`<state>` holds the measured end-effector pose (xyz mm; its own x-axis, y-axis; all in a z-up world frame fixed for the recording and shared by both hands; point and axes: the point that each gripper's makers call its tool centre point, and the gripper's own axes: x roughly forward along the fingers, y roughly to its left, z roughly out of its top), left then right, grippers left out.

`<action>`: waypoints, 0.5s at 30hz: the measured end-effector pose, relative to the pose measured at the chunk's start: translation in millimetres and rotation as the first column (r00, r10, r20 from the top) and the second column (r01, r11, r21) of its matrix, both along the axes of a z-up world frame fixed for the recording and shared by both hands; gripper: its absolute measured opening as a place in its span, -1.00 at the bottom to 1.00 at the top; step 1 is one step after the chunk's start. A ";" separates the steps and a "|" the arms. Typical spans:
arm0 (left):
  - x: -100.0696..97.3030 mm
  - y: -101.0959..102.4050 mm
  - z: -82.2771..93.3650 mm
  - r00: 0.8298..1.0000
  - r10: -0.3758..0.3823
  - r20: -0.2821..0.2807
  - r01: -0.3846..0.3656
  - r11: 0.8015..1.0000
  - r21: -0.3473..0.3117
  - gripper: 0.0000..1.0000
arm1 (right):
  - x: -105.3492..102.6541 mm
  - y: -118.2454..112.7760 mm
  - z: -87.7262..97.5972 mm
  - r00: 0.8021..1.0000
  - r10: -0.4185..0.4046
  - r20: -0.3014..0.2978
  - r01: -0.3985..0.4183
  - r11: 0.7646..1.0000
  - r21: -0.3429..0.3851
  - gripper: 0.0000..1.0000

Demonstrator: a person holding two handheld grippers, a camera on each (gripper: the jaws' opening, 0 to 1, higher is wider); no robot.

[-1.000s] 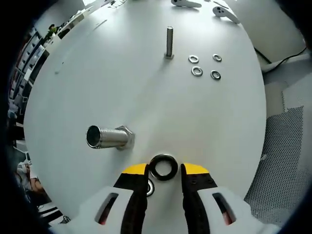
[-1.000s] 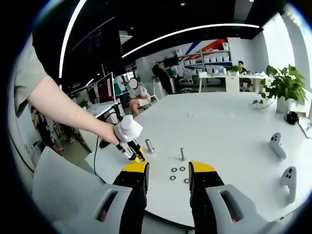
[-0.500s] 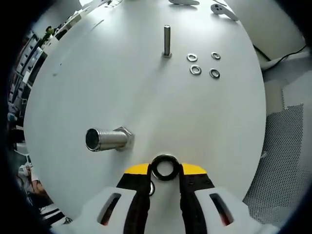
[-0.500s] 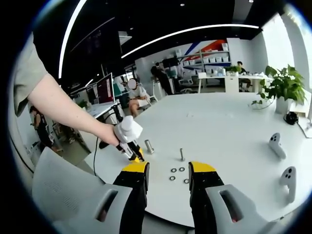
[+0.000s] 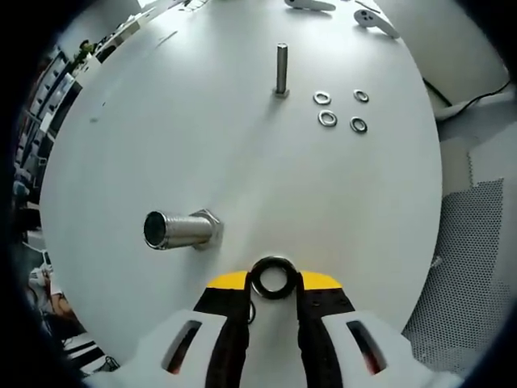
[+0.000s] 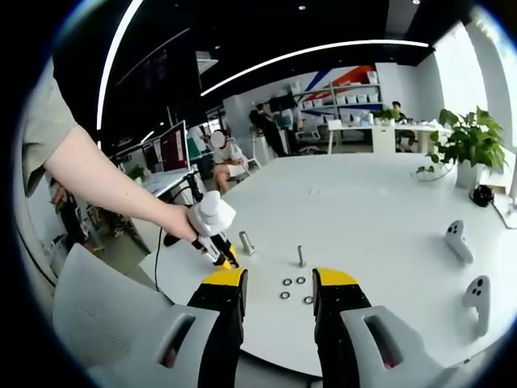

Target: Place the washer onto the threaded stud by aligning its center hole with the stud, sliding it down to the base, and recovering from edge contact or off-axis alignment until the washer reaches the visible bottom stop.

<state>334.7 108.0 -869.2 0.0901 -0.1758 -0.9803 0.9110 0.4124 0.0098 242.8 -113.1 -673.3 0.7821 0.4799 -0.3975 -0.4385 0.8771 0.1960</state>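
My left gripper [image 5: 273, 280] is shut on a dark ring washer [image 5: 273, 263], held flat just above the white table [image 5: 242, 162]. The wide threaded stud [image 5: 179, 229] with its hex base stands to the upper left of the washer, a short way off. From the right gripper view, a person's hand holds the left gripper [image 6: 218, 249] low beside that stud [image 6: 247, 242]. My right gripper [image 6: 279, 284] hangs open and empty, well back from the table edge.
A thin stud [image 5: 281, 70] stands farther off with several small washers [image 5: 328, 118] to its right. Another washer [image 5: 250, 310] lies under my left jaw. Two white controllers [image 6: 459, 240] and a potted plant [image 6: 472, 141] sit on the table's right side.
The left gripper's jaws have come together onto the dark washer, which lay loose between them a second ago. The right gripper has stayed still and open.
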 end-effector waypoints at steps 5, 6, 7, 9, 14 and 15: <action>-0.3 -1.8 0.8 1.000 -0.005 0.003 0.005 1.000 -0.007 -0.62 | 0.4 -0.3 0.1 1.000 -0.001 0.000 0.001 1.000 0.002 -0.31; 0.0 -1.7 1.0 1.000 -0.008 0.005 0.008 1.000 -0.007 -0.62 | 0.4 -0.3 -0.1 1.000 -0.001 -0.001 0.001 1.000 0.003 -0.31; 0.6 -2.0 1.6 1.000 -0.011 0.008 0.011 1.000 -0.008 -0.63 | 0.5 -0.6 0.0 1.000 -0.002 0.001 0.002 1.000 0.000 -0.31; 1.3 -3.0 5.7 1.000 -0.017 0.017 0.017 1.000 -0.013 -0.63 | 0.5 -0.6 0.6 1.000 -0.003 0.003 0.003 1.000 0.003 -0.31; 4.3 -2.3 11.7 0.999 -0.027 0.029 0.028 0.999 -0.016 -0.63 | 0.5 -0.3 0.6 1.000 -0.002 0.003 0.002 1.000 0.004 -0.31; 4.9 -2.1 12.3 0.999 -0.027 0.030 0.027 1.000 -0.016 -0.63 | 0.3 0.1 0.5 1.000 -0.001 0.001 0.001 1.000 0.005 -0.31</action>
